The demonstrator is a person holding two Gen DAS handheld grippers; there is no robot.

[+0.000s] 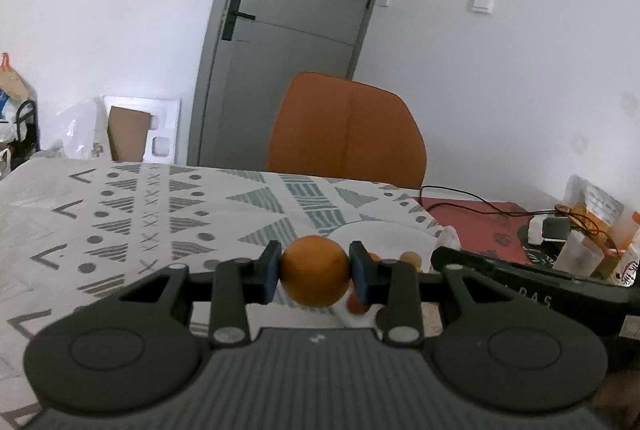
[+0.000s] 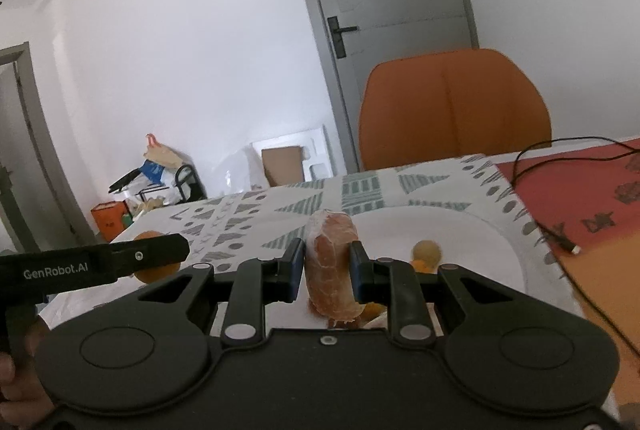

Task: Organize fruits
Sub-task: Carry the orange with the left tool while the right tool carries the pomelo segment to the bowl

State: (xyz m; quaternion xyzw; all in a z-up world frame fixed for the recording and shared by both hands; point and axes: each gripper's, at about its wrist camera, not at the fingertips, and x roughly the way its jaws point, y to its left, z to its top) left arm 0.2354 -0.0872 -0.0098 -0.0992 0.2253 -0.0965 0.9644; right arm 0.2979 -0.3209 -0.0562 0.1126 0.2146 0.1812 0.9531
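Observation:
My left gripper [image 1: 314, 270] is shut on a round orange [image 1: 314, 276], held above the patterned tablecloth [image 1: 160, 222] at the near edge of a white plate [image 1: 384, 234]. Small fruit pieces [image 1: 410, 258] lie on that plate. My right gripper [image 2: 326, 266] is shut on a peeled pinkish citrus piece [image 2: 330, 262], held upright over the white plate [image 2: 472, 242]. A small yellowish fruit [image 2: 427, 250] rests on the plate just beyond its right finger. The left gripper's black body [image 2: 100, 264] shows at the left of the right wrist view, partly hiding the orange [image 2: 156, 275].
An orange chair [image 1: 348, 126] stands at the table's far side before a grey door [image 1: 296, 30]. A red mat [image 2: 580, 198] with a black cable [image 2: 552, 230] lies right of the plate. Bottles and packets [image 1: 588, 230] crowd the right end. Boxes and bags [image 2: 160, 166] stand on the floor.

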